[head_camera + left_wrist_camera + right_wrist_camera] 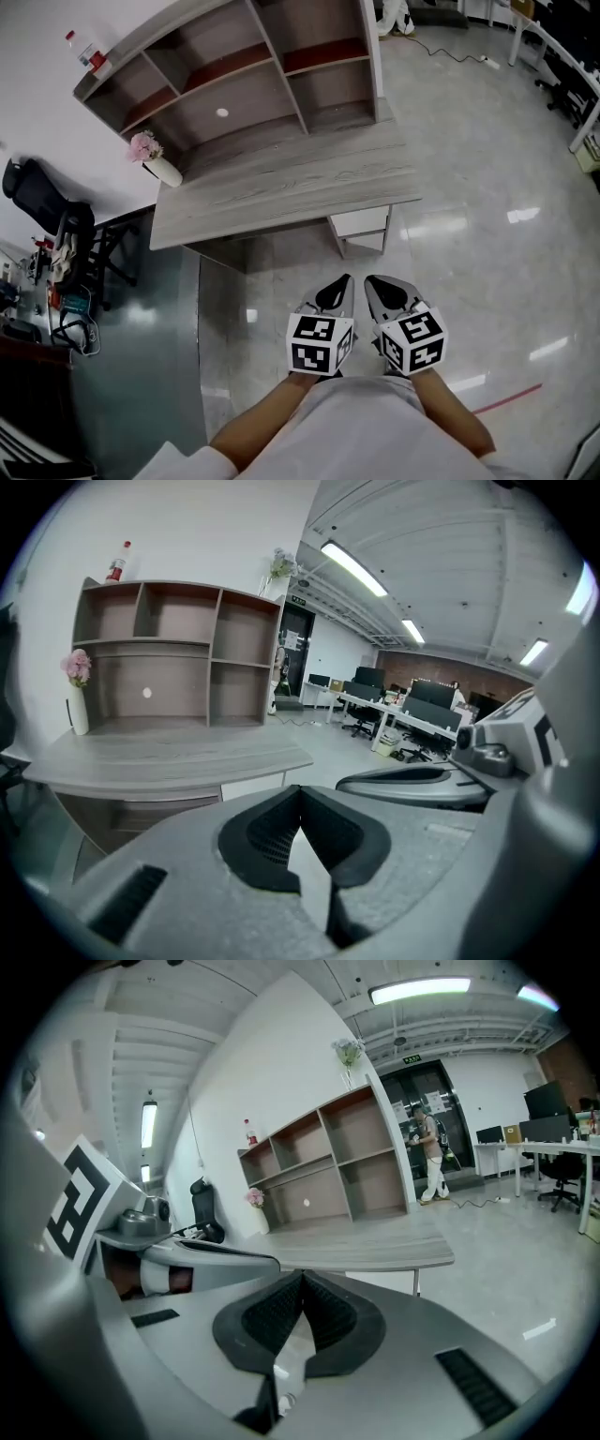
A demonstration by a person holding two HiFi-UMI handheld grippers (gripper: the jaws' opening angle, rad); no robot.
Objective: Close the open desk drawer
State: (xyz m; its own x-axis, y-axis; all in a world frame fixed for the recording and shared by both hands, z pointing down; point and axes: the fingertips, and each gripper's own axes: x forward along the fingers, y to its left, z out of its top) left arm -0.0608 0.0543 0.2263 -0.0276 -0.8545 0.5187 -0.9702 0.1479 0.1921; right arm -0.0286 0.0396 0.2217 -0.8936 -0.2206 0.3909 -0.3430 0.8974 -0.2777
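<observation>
A grey wooden desk [281, 187] stands ahead of me on the shiny floor. Under its right end is a white drawer unit [361, 223], whose front shows just past the desktop's edge; it also appears as a white drawer front [251, 785] in the left gripper view. My left gripper [342, 281] and right gripper [372, 281] are side by side in the air, well short of the desk, both pointing at it. Each is shut with nothing between its jaws, as seen up close on the left gripper [300, 789] and the right gripper [302, 1277].
An open shelf unit [244, 75] sits on the back of the desk, with a vase of pink flowers [155, 161] at its left and a bottle [86, 52] on top. A black office chair [56, 220] stands to the left. A person [433, 1152] stands far off by a doorway.
</observation>
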